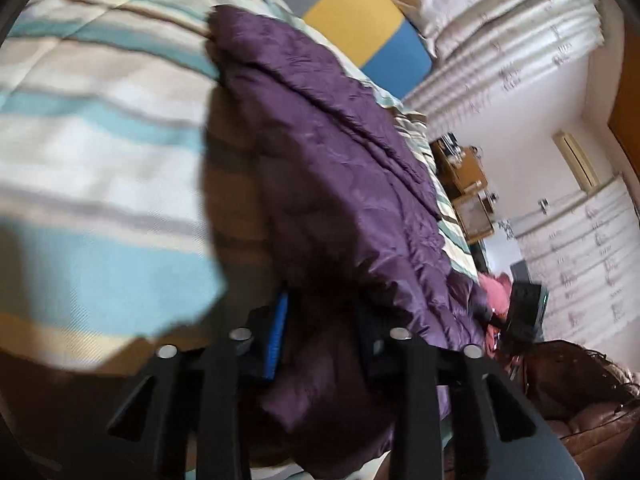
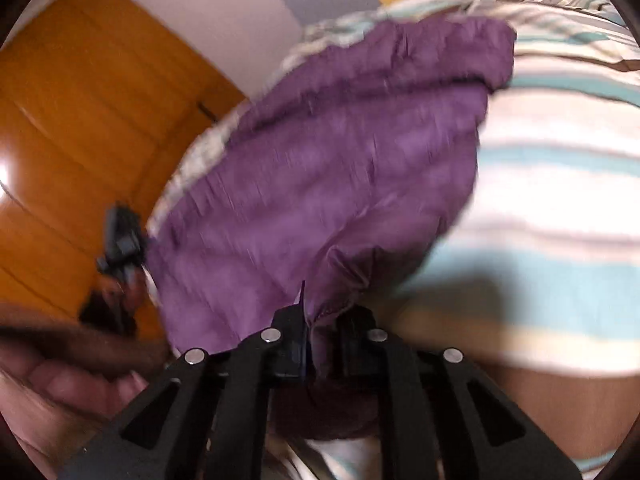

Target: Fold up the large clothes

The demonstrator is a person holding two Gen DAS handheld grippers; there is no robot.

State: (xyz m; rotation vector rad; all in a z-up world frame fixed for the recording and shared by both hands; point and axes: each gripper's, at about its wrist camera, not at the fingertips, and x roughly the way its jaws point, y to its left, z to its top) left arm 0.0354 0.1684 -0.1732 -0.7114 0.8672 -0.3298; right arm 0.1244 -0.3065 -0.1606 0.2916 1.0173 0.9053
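A large purple quilted garment (image 1: 328,168) lies along a striped bedspread (image 1: 92,128). My left gripper (image 1: 324,332) is shut on the garment's near edge; purple cloth fills the gap between its fingers. In the right wrist view the same purple garment (image 2: 340,168) spreads over the striped bedspread (image 2: 560,184). My right gripper (image 2: 324,340) is shut on a bunched corner of it. Both views are blurred. In the left wrist view the other gripper shows far off at the garment's other end (image 1: 524,308).
An orange wooden door (image 2: 80,128) stands left of the bed. A hand (image 2: 60,384) shows at lower left. Patterned curtains (image 1: 520,40), a wooden shelf unit (image 1: 464,184) and a brown leather seat (image 1: 592,400) are to the right. Yellow and blue wall panels (image 1: 372,28) lie beyond the bed.
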